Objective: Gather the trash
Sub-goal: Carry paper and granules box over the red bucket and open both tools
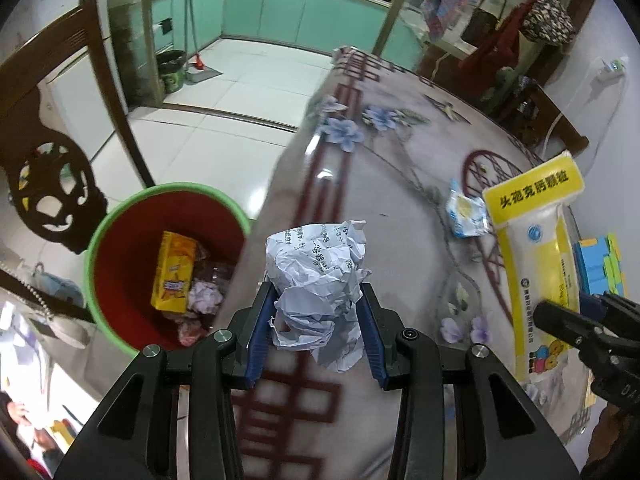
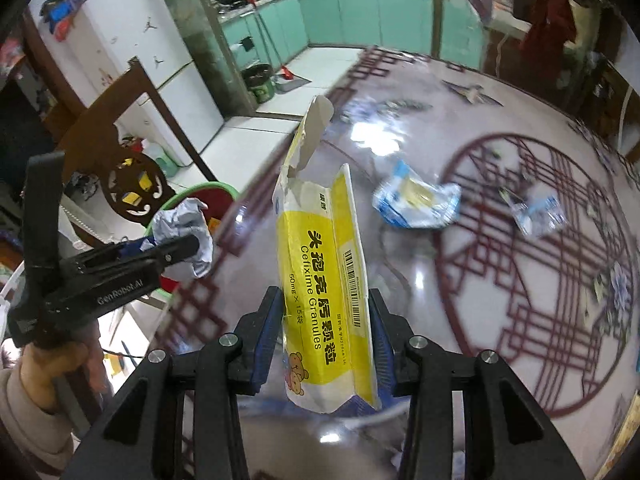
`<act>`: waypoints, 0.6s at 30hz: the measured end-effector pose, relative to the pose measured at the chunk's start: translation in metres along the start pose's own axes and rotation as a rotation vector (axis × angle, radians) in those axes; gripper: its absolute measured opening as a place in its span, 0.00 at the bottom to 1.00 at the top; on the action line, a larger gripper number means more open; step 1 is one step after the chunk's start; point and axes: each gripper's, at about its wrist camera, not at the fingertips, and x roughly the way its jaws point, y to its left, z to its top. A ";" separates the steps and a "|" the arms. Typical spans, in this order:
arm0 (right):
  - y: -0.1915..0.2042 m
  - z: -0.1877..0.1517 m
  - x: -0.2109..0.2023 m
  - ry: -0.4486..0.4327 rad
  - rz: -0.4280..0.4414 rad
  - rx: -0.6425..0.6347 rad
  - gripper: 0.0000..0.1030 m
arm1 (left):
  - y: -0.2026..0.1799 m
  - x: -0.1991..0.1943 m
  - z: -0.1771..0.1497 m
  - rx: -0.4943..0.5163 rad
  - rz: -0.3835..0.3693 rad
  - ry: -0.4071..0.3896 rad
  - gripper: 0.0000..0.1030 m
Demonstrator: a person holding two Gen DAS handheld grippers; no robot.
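The table [image 1: 400, 168] fills the right of the scene; the red bin [image 1: 120, 264] stands off its left edge, lower down. The left tool [image 1: 318, 320], clamped on crumpled paper [image 1: 320, 264], is the nearer to the bin, just right of its rim. The right tool [image 2: 326, 332] grips a medicine box [image 2: 324, 280], long axis pointing away, farther right. Two wrappers [image 2: 416, 204] are left on the table.

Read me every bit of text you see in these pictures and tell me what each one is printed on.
"Cefixime Granules", "50mg × 15": yellow medicine box, held by the right gripper.
"GenRobot.AI": left gripper body.
Chinese title on the box: legible, not transcribed here.
Crumpled paper print, barcode digits, yellow carton in the bin: too small or creased to read.
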 end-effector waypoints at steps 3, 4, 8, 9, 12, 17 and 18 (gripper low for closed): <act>0.016 0.009 0.006 -0.006 0.012 -0.022 0.39 | 0.020 -0.002 0.004 -0.025 0.019 -0.008 0.37; 0.021 0.012 0.008 -0.008 0.016 -0.030 0.39 | 0.024 -0.002 0.005 -0.032 0.024 -0.009 0.37; 0.045 0.028 0.019 -0.014 0.033 -0.063 0.39 | 0.048 -0.001 0.009 -0.058 0.049 -0.009 0.37; 0.051 0.031 0.021 -0.014 0.035 -0.070 0.39 | 0.055 0.000 0.010 -0.067 0.054 -0.008 0.37; 0.067 0.040 0.031 -0.010 0.047 -0.085 0.39 | 0.071 0.003 0.012 -0.083 0.068 -0.001 0.37; 0.090 0.051 0.049 0.009 0.070 -0.101 0.39 | 0.094 0.007 0.016 -0.104 0.092 0.008 0.37; 0.095 0.054 0.054 0.015 0.076 -0.105 0.39 | 0.098 0.008 0.017 -0.105 0.100 0.010 0.37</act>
